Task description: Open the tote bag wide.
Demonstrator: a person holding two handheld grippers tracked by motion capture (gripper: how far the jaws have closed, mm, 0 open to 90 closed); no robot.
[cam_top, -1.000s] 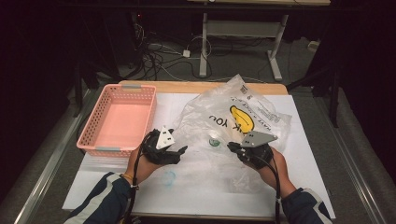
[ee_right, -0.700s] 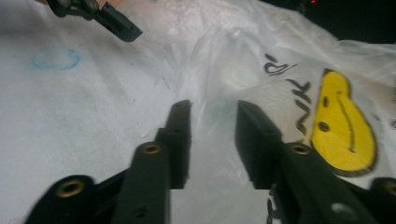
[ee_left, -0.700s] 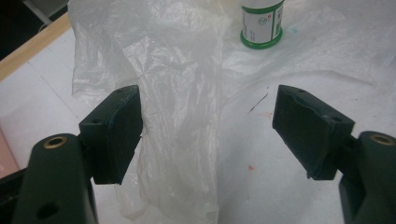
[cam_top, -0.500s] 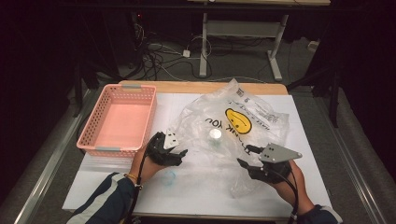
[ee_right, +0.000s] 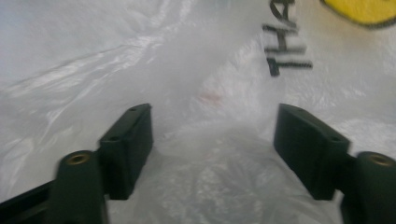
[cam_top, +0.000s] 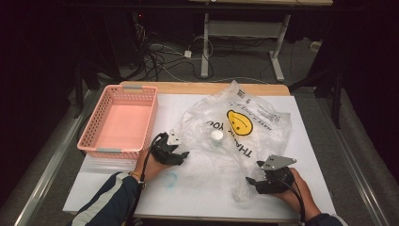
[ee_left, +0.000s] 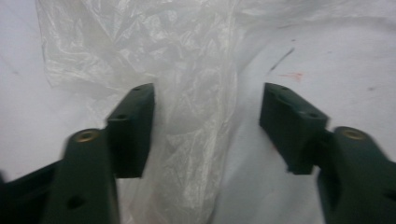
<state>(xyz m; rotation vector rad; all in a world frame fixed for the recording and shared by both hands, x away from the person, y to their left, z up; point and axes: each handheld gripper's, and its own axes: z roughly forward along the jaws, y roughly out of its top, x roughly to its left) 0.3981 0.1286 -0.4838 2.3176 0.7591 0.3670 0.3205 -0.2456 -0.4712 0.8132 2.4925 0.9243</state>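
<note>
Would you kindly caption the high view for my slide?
Two open grippers, left and right, flank a clear smiley-face bag beside a pink basket.

An empty pink basket (cam_top: 120,123) sits at the table's (cam_top: 197,88) left on white paper (cam_top: 179,106).

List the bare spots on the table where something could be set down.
Bare: the white sheet between both forearms; the pink basket; the strip right of the plastic bag. Crowded: the middle, under the bag.
</note>
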